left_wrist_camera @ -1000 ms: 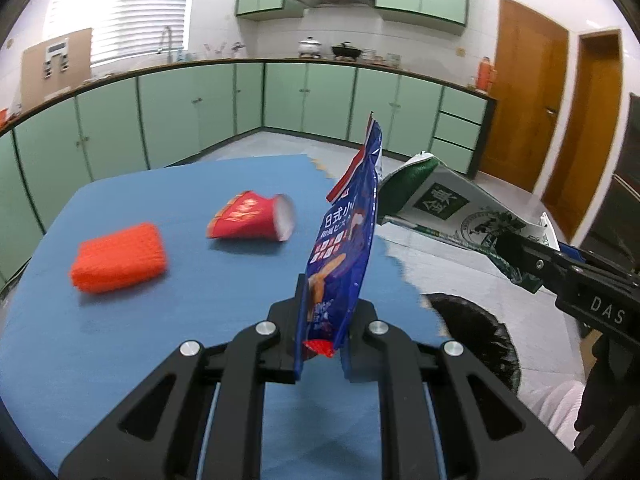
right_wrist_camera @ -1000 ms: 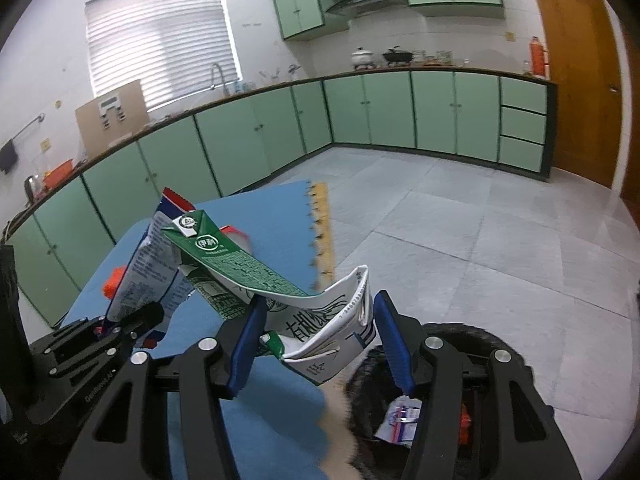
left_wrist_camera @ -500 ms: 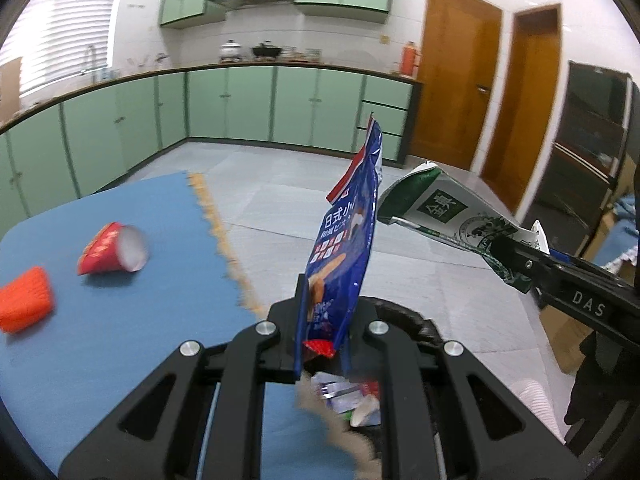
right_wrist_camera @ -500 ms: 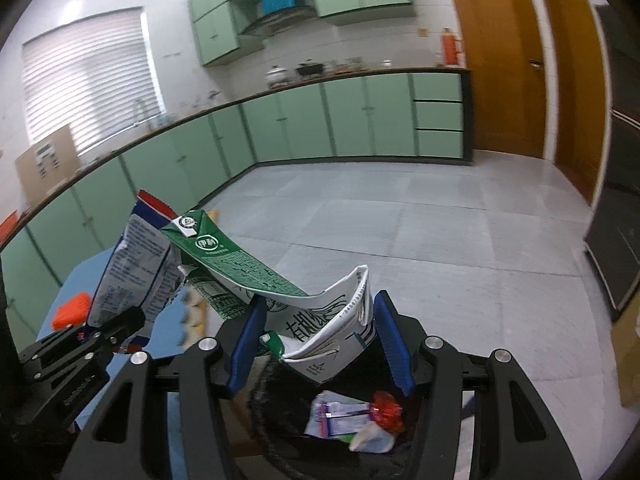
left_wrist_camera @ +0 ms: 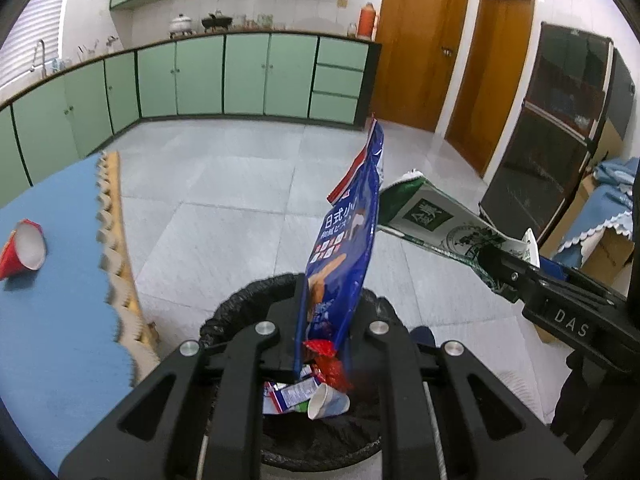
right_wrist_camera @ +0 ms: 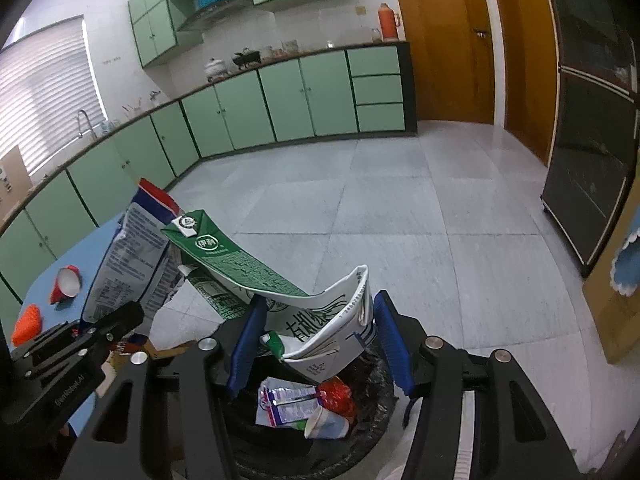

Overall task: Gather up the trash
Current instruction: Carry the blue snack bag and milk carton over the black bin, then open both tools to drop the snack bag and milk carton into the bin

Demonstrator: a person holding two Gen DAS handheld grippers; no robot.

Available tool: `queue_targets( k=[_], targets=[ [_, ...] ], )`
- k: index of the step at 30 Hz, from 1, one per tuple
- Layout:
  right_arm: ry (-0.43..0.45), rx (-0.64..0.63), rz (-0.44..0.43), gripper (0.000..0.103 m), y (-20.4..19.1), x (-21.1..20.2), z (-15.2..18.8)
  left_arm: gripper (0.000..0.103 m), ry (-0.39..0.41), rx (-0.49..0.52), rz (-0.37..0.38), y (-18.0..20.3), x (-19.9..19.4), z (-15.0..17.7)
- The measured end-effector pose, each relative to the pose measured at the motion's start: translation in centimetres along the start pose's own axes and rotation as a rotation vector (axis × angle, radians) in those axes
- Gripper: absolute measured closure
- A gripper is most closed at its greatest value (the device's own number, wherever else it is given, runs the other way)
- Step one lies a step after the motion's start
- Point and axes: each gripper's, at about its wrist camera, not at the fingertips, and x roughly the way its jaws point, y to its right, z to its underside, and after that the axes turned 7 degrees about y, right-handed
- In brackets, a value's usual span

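Note:
My left gripper (left_wrist_camera: 326,330) is shut on a blue snack bag (left_wrist_camera: 346,240) that stands upright above the black-lined trash bin (left_wrist_camera: 236,312). A crushed green-and-white milk carton (right_wrist_camera: 320,320) sits clamped between the blue pads of my right gripper (right_wrist_camera: 316,340), also over the bin (right_wrist_camera: 380,384). Inside the bin lie a paper cup (right_wrist_camera: 326,426), a wrapper (right_wrist_camera: 286,400) and red scraps. In the left wrist view the carton (left_wrist_camera: 444,228) and the right gripper (left_wrist_camera: 500,268) show at the right. The right wrist view has the snack bag (right_wrist_camera: 132,264) and the left gripper (right_wrist_camera: 100,332) at the left.
A blue-covered table (left_wrist_camera: 60,320) with a scalloped edge lies to the left, carrying a red paper cup (left_wrist_camera: 22,248) and an orange scrubber (right_wrist_camera: 26,322). Grey tiled floor spreads beyond the bin. Green kitchen cabinets (left_wrist_camera: 240,76), wooden doors and a dark cabinet (left_wrist_camera: 560,140) line the walls.
Both grippers swung rightward off the blue table and lowered over the trash bin, each keeping its hold. The red cup and orange scrubber slid to the left edge of view.

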Motion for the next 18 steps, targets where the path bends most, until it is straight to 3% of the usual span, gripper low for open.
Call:
queue_targets(
  k=[5,8,12,15,18],
  targets=[
    [-0.036,-0.008,0.014,0.048,0.3,1.7,0.7,0.088,-0.062,-0.016,0.000,-0.2,2.5,0.5],
    [-0.067,-0.006,0.028,0.048,0.4,2.9,1.1,0.072,-0.081,-0.020,0.002,-0.7,3.1,0.3],
    [-0.104,0.002,0.025,0.047,0.9,4.2,1.5,0.066,-0.078,-0.020,-0.003,-1.0,3.2,0.1],
    [-0.106,0.006,0.025,0.034,0.8,4.5,1.6,0.060,-0.062,-0.024,-0.016,-1.2,2.7,0.0],
    [-0.104,0.001,0.025,0.030,0.6,4.3,1.7,0.055,-0.045,-0.037,-0.029,-1.6,2.0,-0.4]
  ],
)
